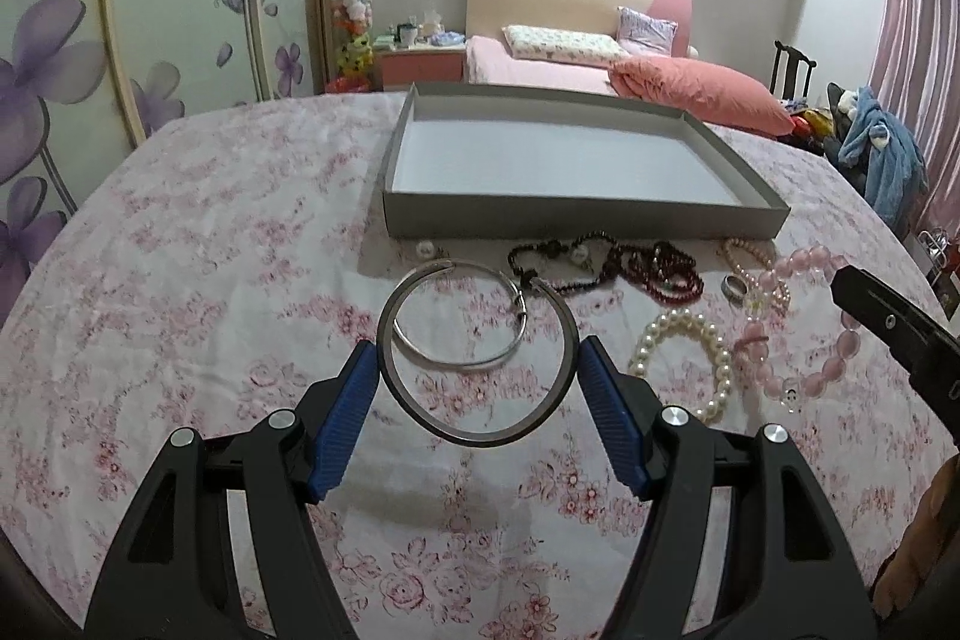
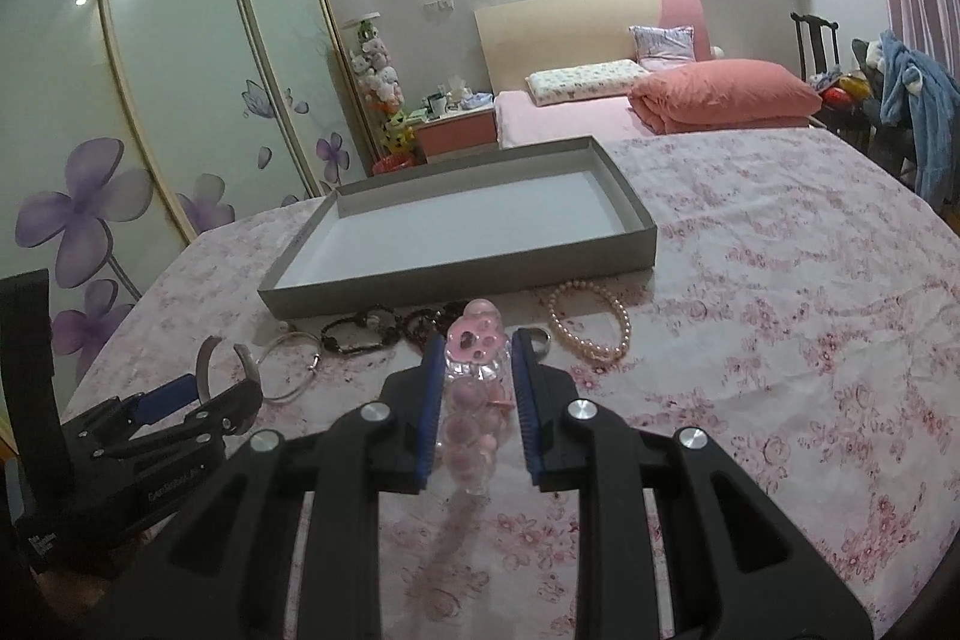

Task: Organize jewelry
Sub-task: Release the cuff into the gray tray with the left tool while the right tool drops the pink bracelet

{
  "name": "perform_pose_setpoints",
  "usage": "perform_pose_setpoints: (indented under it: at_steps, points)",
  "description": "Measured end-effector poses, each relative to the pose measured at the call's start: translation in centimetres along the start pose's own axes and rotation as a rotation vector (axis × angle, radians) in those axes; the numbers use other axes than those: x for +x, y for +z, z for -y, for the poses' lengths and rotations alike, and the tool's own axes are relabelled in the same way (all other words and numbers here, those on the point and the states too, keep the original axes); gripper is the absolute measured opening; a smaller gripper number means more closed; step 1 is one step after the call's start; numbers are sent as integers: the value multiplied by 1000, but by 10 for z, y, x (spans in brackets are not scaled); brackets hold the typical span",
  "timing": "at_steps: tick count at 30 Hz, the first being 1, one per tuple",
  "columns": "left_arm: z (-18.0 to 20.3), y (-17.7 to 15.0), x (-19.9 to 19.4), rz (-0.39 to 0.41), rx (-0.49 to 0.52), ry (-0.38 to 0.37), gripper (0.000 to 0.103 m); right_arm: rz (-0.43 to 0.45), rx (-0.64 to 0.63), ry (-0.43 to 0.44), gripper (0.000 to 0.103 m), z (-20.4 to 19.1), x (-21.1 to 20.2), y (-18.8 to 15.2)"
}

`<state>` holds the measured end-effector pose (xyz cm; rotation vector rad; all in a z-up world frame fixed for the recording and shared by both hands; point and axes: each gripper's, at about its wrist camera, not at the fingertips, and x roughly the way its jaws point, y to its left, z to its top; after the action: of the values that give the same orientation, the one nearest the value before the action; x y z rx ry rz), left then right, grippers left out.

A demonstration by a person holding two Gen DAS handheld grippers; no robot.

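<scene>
Left wrist view: the left gripper (image 1: 480,370) reaches forward low over a table under a pink floral tablecloth (image 1: 180,280), its blue pads (image 1: 351,418) pressed against both sides of a dark open bangle (image 1: 480,358), which it holds clear of the cloth. Broad bare cloth lies to the left of the gripper and in front of it, near the camera. Ahead, a shallow grey tray (image 1: 576,220) sits on the cloth with its near wall facing the gripper and its white floor bare. The jewelry lies in a row between that wall and the grippers: a pink bead bracelet (image 1: 810,328) at far right, a white pearl bracelet (image 1: 690,358) beside it, dark red and black bead strands (image 1: 630,268) just before the tray wall, and a thin silver bangle (image 1: 462,322) lying flat behind the held one. A small silver ring (image 1: 737,287) rests among the beads.

Right wrist view: the right gripper (image 2: 478,400) points toward the tray's (image 2: 456,280) near wall, its pads clamped on the pink bead bracelet (image 2: 477,376), whose beads hang between the fingers. A pearl strand (image 2: 591,322) lies just right of the fingertips. Open floral cloth stretches away to the right. The left gripper (image 2: 222,376) sits well to the left, the dark bangle (image 2: 207,358) in its grasp.
</scene>
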<state>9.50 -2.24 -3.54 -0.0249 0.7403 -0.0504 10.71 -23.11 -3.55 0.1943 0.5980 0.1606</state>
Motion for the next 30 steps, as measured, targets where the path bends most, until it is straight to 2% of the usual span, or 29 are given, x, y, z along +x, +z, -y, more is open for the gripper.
perform_pose_setpoints:
  at_steps: [12,18,25,30]
  points:
    - [7,14,-14,96,26,15,68,79,-28,-10,23,-10,-13,16]
    - [11,31,-13,135,46,29,68,136,-51,-31,23,-16,-15,36]
    - [15,58,0,189,58,39,68,201,-57,-45,23,-18,-4,64]
    - [16,74,19,197,54,39,68,209,-54,-57,23,-15,17,79]
